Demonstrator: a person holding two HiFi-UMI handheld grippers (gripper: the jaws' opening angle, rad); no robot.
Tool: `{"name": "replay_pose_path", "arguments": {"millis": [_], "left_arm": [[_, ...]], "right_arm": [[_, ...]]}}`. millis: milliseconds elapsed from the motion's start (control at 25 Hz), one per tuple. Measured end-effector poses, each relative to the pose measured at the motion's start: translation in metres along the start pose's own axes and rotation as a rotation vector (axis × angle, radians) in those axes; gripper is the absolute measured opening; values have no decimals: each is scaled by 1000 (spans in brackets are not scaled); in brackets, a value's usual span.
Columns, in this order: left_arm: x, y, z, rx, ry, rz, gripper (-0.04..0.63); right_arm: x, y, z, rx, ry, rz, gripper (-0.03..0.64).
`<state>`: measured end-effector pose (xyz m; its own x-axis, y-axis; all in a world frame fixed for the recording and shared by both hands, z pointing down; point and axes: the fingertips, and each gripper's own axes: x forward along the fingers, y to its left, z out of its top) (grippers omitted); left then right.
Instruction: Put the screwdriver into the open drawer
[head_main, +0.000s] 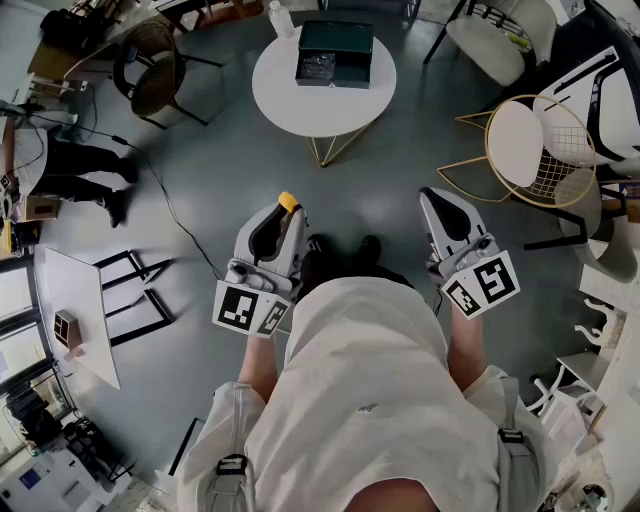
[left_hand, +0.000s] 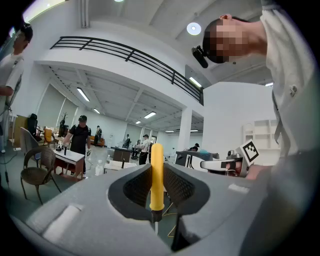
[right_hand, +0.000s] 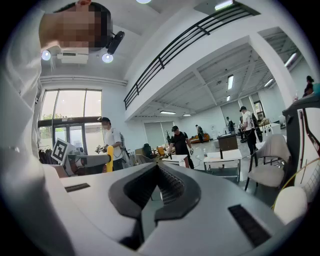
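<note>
Ribbed left claw (left_hand: 155, 169) clamps slim yellow screwdriver (left_hand: 157, 186).

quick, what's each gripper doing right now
left gripper: shut on the screwdriver, by its yellow handle
right gripper: shut, nothing between the jaws

Yellow-handled screwdriver (left_hand: 157, 175) upright in left tongs (left_hand: 157, 167)

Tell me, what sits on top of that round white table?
A dark green box, its drawer open. The drawer's contents are too small to make out; the box covers the tabletop beneath.
</note>
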<state>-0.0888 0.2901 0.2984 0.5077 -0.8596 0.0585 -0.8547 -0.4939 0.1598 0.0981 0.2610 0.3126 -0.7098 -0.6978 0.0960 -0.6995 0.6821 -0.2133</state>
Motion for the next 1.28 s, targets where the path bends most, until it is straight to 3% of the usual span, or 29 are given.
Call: {"name": "replay_pose_path", "arguments": {"millis": [560,1280], "left_arm": [[18,-24,-6,17,32,-21,78],[15,-22,-11,20,85,23,78]], "right_arm": [[-28,-20,-3,29,-20,-32,5],[-17,-26,-23,101,20,0,6]]}}
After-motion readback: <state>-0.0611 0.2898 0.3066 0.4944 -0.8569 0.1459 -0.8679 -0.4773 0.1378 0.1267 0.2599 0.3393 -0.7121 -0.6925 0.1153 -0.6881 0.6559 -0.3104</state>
